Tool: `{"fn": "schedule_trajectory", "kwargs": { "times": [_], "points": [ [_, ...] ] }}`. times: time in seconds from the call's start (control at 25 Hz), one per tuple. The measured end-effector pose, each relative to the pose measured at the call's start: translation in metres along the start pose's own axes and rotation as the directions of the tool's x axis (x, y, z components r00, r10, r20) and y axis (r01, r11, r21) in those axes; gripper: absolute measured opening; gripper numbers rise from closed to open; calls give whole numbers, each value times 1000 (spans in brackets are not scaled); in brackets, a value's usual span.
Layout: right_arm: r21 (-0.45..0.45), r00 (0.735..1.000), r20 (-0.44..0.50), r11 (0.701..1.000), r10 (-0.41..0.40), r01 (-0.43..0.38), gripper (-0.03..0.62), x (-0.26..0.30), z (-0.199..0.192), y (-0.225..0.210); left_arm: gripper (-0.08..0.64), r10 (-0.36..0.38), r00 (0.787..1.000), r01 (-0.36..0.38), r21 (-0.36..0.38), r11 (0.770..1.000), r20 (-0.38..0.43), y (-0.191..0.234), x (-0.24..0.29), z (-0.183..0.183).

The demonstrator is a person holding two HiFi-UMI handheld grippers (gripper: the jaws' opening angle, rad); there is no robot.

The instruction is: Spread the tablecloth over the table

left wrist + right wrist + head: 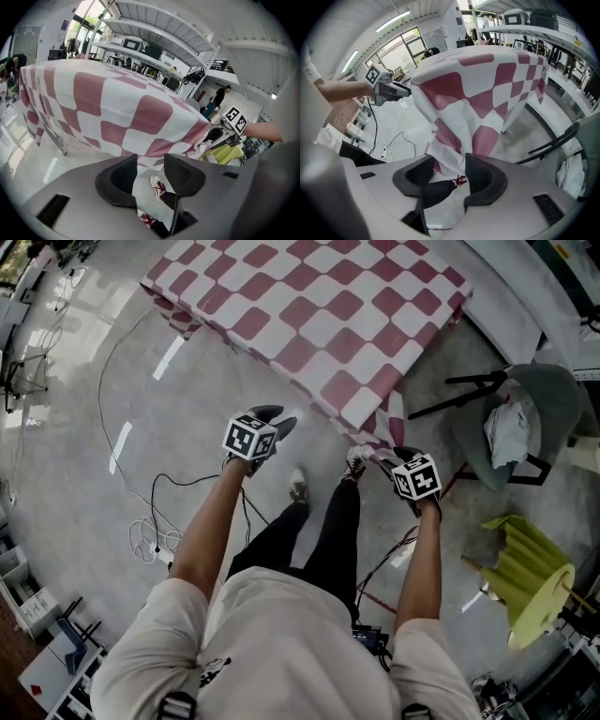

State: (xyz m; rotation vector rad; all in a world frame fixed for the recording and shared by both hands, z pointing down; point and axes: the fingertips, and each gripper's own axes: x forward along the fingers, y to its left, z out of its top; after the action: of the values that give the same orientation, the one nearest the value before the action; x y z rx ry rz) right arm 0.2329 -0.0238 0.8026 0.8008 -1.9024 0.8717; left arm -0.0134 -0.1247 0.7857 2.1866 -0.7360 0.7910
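Note:
The red-and-white checked tablecloth [319, 315] covers the table, and its near corner hangs down toward the floor. In the head view my left gripper [274, 420] is held off the table's near edge, apart from the cloth. Its jaws [150, 176] stand open with only the floor and a shoe showing between them, and the draped cloth [117, 103] lies beyond. My right gripper [392, 457] is at the hanging corner. Its jaws [450, 176] are open, and the cloth [473, 89] hangs loose at their tips without being pressed.
A grey chair [539, 404] with a white rag on it stands right of the table. A yellow-green stool [530, 577] lies lower right. Cables [150, 540] trail over the concrete floor at left. My shoes [298, 486] are between the grippers. Metal shelving [154, 28] rises behind the table.

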Motion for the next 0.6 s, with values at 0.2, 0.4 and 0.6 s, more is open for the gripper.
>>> {"fn": "schedule_trajectory", "kwargs": {
  "times": [0.2,0.4,0.6],
  "points": [
    [-23,998,51,999,39,-38,357,-42,9,14,183,10,998,-12,44,999,63,-6,-45,42],
    [-51,987,153,998,-38,46,357,-88,48,6,160,30,987,-45,96,994,157,-11,-88,92],
    [-56,909,367,970,-199,235,356,-157,117,-8,106,26,957,-76,163,984,289,-32,-134,152]
  ]
}}
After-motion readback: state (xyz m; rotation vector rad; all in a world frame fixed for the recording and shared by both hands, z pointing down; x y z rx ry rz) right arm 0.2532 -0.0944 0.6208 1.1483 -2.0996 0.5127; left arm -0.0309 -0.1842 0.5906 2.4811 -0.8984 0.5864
